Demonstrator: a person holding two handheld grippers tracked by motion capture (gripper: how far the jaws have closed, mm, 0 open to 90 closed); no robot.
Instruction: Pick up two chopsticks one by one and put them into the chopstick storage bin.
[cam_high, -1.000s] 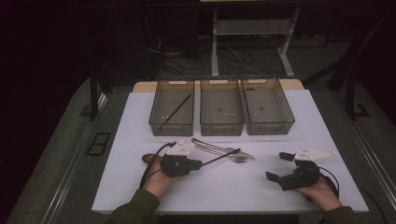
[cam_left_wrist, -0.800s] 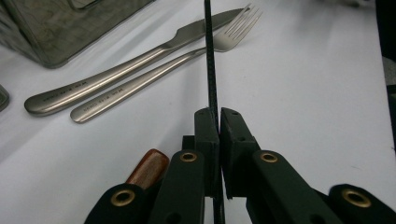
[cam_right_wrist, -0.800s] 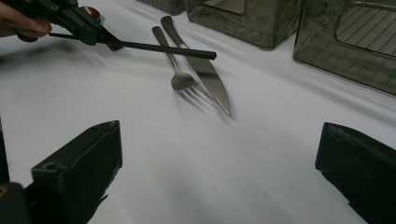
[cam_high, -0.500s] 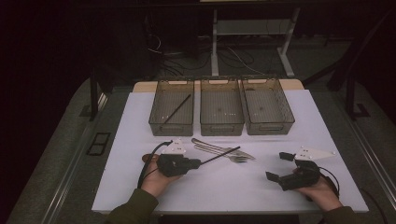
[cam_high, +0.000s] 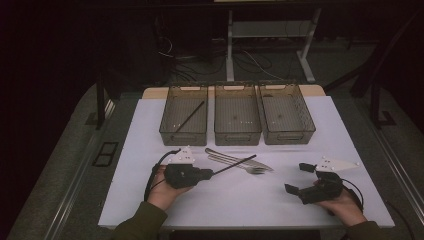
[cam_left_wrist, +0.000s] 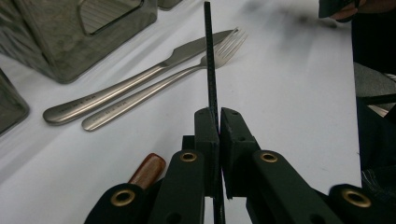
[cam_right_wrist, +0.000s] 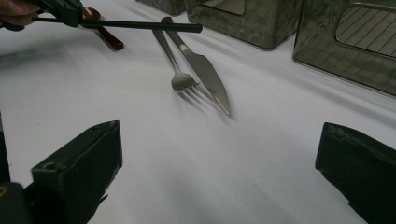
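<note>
Three bins (cam_high: 237, 122) stand in a row. Two black chopsticks: one in the left bin (cam_high: 189, 117), one held (cam_high: 235, 165). One fork (cam_high: 250, 169), one knife (cam_high: 227, 156), one brown-handled utensil (cam_left_wrist: 147, 170), two grippers (cam_high: 205, 175).

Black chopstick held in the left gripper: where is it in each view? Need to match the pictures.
High view: black chopstick left of centre, slanting up to the right from the left gripper, over the fork.
Left gripper view: centre, upright, clamped between the two black jaws.
Right gripper view: top left, a level bar from the far gripper.
Shared landmark: the fork and knife lying side by side.
</note>
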